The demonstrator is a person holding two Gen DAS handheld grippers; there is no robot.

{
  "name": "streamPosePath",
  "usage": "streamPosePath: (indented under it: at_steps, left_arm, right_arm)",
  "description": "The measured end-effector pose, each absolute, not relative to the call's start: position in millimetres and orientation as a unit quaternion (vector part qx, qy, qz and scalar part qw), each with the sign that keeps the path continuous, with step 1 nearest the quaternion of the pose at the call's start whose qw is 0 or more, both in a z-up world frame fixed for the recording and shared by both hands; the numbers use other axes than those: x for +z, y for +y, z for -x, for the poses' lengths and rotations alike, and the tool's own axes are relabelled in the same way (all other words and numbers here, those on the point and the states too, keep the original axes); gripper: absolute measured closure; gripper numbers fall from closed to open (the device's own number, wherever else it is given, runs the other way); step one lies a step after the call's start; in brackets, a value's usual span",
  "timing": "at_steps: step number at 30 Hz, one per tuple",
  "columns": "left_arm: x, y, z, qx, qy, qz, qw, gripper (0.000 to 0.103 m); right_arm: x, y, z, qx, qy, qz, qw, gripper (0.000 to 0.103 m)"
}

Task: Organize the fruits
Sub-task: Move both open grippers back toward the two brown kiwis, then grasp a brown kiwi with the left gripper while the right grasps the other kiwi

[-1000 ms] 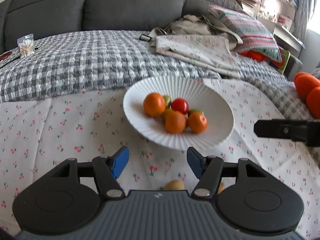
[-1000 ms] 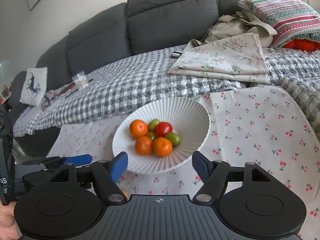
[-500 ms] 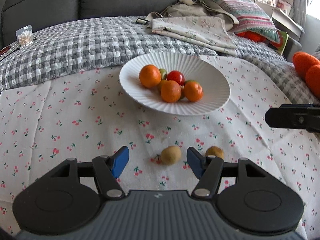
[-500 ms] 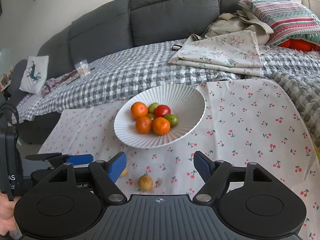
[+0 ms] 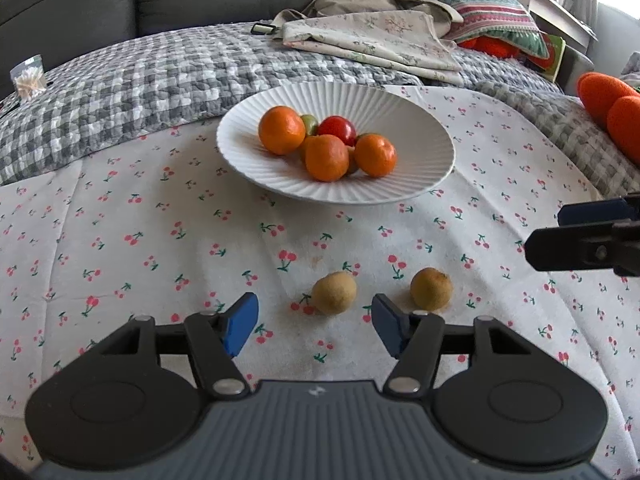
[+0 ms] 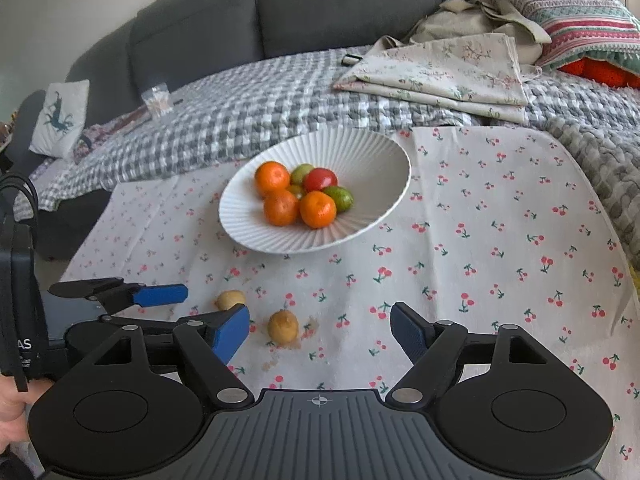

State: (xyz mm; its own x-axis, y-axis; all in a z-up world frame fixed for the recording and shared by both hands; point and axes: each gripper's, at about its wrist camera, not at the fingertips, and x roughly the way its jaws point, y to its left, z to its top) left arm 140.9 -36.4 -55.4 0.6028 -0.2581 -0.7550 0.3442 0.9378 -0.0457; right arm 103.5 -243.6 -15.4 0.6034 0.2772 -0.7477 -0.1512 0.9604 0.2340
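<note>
A white ribbed bowl [image 5: 400,96] [image 6: 360,140] on the cherry-print cloth holds three oranges [image 5: 326,158], a red tomato [image 5: 337,130] and small green fruits [image 6: 339,198]. Two brown fruits lie on the cloth in front of it. My left gripper [image 5: 315,328] hovers low with its jaws closing a little. The left brown fruit [image 5: 334,293] lies just ahead of its gap, untouched. My right gripper [image 6: 320,332] has its jaws opening. The right brown fruit [image 6: 283,326] lies between its fingers, nearer the left one, with no pad on it. The other brown fruit [image 6: 230,299] shows behind that finger.
A grey checked blanket [image 5: 140,76] covers the sofa behind the bowl, with a folded floral cloth [image 5: 372,40], a striped pillow [image 6: 560,12] and a small clear packet [image 5: 28,78] on it. Orange plush shapes [image 5: 612,108] sit at the right. A hand [image 6: 12,412] holds the left gripper.
Both views have tipped down and sunk toward the cloth. The two brown fruits have come into view by the fingertips. The right jaws stand a little wider.
</note>
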Motion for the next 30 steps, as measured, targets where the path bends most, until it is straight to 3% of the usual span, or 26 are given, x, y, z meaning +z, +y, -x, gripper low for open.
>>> streamPosePath:
  at_steps: [3,7,11,30]
  left_arm:
    - [-59,-43,-143,-0.175,0.404,-0.067,0.895,0.045]
    - [-68,-47,-148,-0.177,0.401,-0.071,0.896,0.058]
    - [-68,-47,-150,-0.188,0.394,-0.066,0.897,0.079]
    - [-45,-13,-147,-0.114,0.430,-0.005,0.896,0.079]
  right_arm:
    - [-17,-242,-105,0.121,0.432,-0.071,0.891,0.024]
    - [-19,-241,-106,0.120,0.436,-0.068,0.889,0.024]
    - [-22,-241,-108,0.119,0.440,-0.068,0.888,0.024]
    - [-47,-218,-117,0.150,0.471,-0.034,0.869,0.026]
